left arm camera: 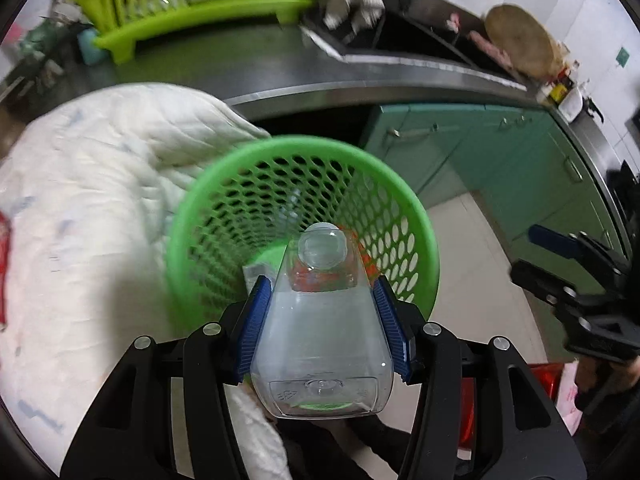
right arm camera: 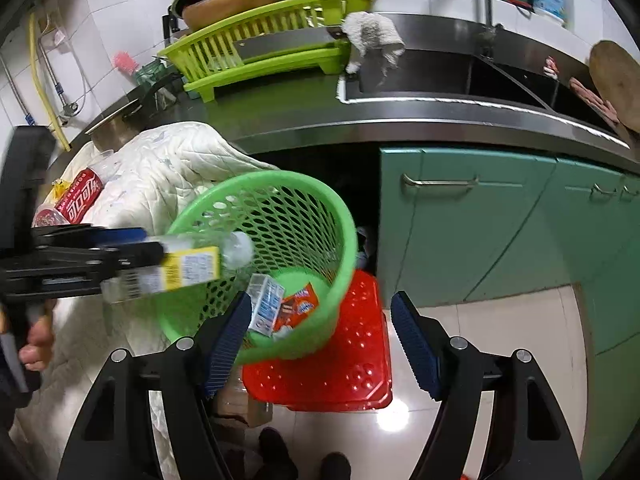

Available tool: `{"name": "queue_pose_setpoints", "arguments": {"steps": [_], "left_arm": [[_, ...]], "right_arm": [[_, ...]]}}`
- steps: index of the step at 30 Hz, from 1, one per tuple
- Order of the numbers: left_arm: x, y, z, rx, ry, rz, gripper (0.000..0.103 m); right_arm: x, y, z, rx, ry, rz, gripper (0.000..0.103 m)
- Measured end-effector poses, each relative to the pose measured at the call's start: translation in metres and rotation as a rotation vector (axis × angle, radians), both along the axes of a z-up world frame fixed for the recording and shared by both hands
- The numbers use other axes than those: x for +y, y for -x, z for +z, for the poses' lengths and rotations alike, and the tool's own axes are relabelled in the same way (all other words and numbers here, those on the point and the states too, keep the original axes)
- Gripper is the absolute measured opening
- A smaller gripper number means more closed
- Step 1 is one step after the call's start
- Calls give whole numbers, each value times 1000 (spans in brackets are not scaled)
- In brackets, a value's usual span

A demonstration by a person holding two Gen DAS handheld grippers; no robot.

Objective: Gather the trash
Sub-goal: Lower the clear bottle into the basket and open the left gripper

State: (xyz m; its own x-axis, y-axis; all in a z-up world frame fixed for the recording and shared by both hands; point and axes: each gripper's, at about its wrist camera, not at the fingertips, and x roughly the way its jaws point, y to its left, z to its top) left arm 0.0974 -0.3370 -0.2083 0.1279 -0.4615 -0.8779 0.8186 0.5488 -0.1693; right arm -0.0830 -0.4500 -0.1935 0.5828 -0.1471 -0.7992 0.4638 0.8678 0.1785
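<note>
- Green basket point(right arm camera: 256, 248) on a red stool point(right arm camera: 340, 360) already contains a carton point(right arm camera: 264, 308) and a wrapper point(right arm camera: 298, 308).
- Left gripper point(left arm camera: 322, 312) clamps a clear bottle point(left arm camera: 320, 336) over the rim, at 9 o'clock in the right view; release is pending.
- Right gripper point(right arm camera: 320, 344) is wide and unloaded.
- Red can point(right arm camera: 80, 196) remains on the white cloth point(right arm camera: 160, 176) at 10 o'clock.

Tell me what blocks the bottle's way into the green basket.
Nothing visible does. The left gripper holds the clear bottle cap-first over the green basket; its mouth is open, with only a carton and wrapper at the bottom.
</note>
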Motion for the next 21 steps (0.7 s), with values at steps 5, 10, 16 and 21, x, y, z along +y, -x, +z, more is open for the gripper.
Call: {"name": "queue_pose_setpoints", "arguments": {"steps": [5,10,16,21], "left_arm": [[-23,-2,-27,62,-31,4,53],[-29,-2,-35,112,-1,30,53],[-15,-6,-20,106,38,57,54],[18,-11,7,75,82,107,58]], "right_arm": [[-3,18,-4,10,-15,-23,70],[-4,27,-5,15,-24,-38,70],[1,26,-1,4,-24,-25,70],[11,14,13,-30,-11,19,70]]}}
